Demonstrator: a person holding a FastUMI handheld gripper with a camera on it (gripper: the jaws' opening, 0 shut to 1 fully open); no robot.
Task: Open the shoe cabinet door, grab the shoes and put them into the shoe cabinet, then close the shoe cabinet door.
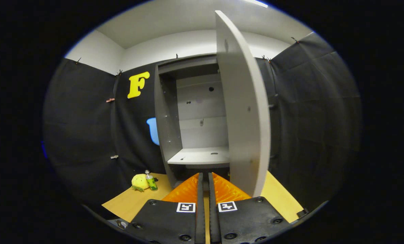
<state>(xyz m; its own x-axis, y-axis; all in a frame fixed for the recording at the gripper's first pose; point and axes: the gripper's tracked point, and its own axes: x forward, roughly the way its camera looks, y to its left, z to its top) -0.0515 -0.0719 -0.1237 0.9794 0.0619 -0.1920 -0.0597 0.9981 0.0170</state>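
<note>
From the gripper view, the gripper (205, 179) sits low in front of the shoe cabinet (191, 115), its two fingers (200, 189) drawn together with only a thin slit between them and nothing caught there. The fingertips point toward the dark gap under the cabinet's lower shelf (202, 156).

The cabinet is grey and stands against the black cloth wall (83, 135) on a light wooden table (130, 201). Its door (244, 112) is swung wide open, hinged on the right side, and I see it nearly edge-on, its pale face curving up from just beside the right finger to well above the cabinet's top. The door's lower corner comes down close to the fingers, but I cannot tell whether it touches them.

Inside, the cabinet shows a bare back panel with a few small holes and the flat lower shelf, which carries nothing. No shoes lie on that shelf, and I cannot make out any in the shadow beneath it.

Off to the left of the fingers, near the cloth wall, a small yellow plush toy (139, 182) rests on the table, with a little green bottle (151, 181) standing upright just beside it, touching or nearly so. Above the cloth, a white wall and ceiling run across the room.
</note>
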